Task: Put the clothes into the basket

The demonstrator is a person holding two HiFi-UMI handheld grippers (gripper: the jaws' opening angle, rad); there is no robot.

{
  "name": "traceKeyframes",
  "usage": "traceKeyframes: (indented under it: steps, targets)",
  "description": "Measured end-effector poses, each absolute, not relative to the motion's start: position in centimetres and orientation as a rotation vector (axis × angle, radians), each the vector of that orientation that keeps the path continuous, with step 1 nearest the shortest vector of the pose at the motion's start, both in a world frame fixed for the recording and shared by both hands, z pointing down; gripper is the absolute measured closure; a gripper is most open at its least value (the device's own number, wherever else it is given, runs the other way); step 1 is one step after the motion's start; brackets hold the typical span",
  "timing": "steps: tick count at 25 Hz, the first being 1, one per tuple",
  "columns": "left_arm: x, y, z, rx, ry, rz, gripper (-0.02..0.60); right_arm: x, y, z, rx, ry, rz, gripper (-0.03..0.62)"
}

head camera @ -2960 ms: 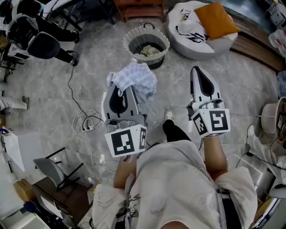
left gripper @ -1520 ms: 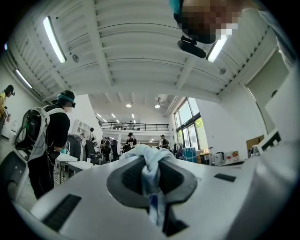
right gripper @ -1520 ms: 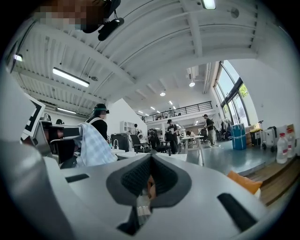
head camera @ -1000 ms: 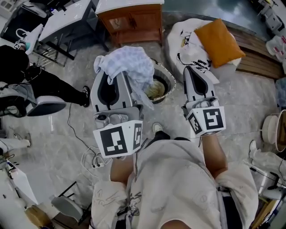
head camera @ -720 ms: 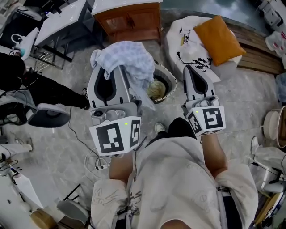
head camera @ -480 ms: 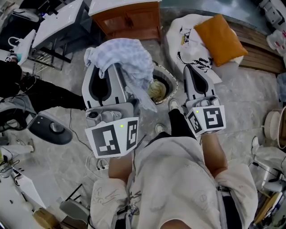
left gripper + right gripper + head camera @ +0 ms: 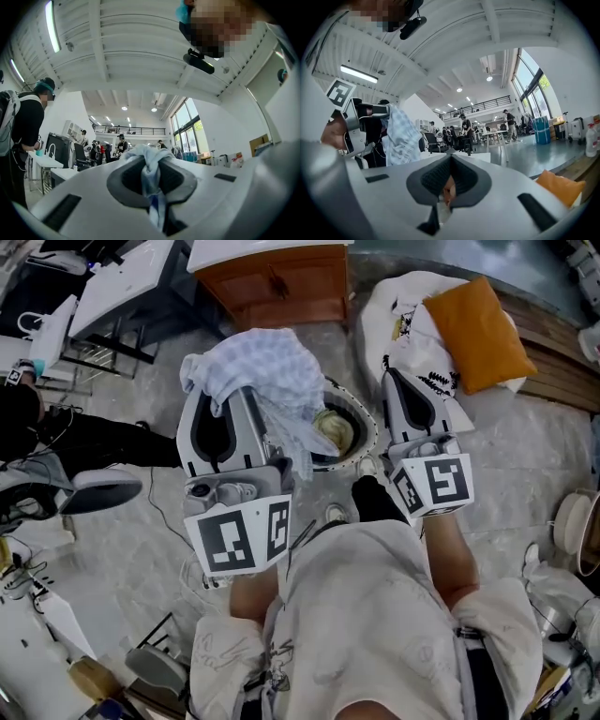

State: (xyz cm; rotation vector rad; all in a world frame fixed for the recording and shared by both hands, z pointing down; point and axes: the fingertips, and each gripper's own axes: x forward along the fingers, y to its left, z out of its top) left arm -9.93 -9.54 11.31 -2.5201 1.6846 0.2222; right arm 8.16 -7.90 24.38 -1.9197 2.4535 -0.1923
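My left gripper [image 7: 236, 401] is shut on a pale blue checked cloth [image 7: 265, 371], which bunches over its tip and hangs down on the right side. In the left gripper view the cloth [image 7: 151, 164] is pinched between the dark pads. The round woven basket [image 7: 372, 425] stands on the floor just right of the left gripper, partly hidden by the cloth. A yellowish garment [image 7: 333, 427] lies inside it. My right gripper [image 7: 395, 381] is to the basket's right, shut with nothing held. The right gripper view shows the hanging cloth [image 7: 401, 136] at its left.
A wooden cabinet [image 7: 281, 282] stands beyond the basket. A white beanbag [image 7: 403, 315] with an orange cushion [image 7: 478, 320] lies at the back right. Cables [image 7: 178, 521] trail on the floor at left, near a white table [image 7: 122, 287] and a person in dark clothes [image 7: 75, 437].
Both grippers have moved forward towards the basket, which now lies close between them. The cloth stays gripped in the left gripper and now hangs at the basket's rim.
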Motion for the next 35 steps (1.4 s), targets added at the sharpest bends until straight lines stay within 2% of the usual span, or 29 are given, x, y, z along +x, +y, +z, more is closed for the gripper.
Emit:
traceKeyframes:
  steps: [22, 35]
  targets:
    - [-7.1, -16.0, 28.6, -2.525, 2.030, -0.290, 0.549, 10.8, -18.3, 31.7, -1.721, 2.695, -0.377, 0.606]
    - [-8.2, -15.6, 43.1, -2.520, 2.266, -0.654, 0.549, 10.0, -20.5, 38.4, -1.603, 2.831, -0.491, 0.606]
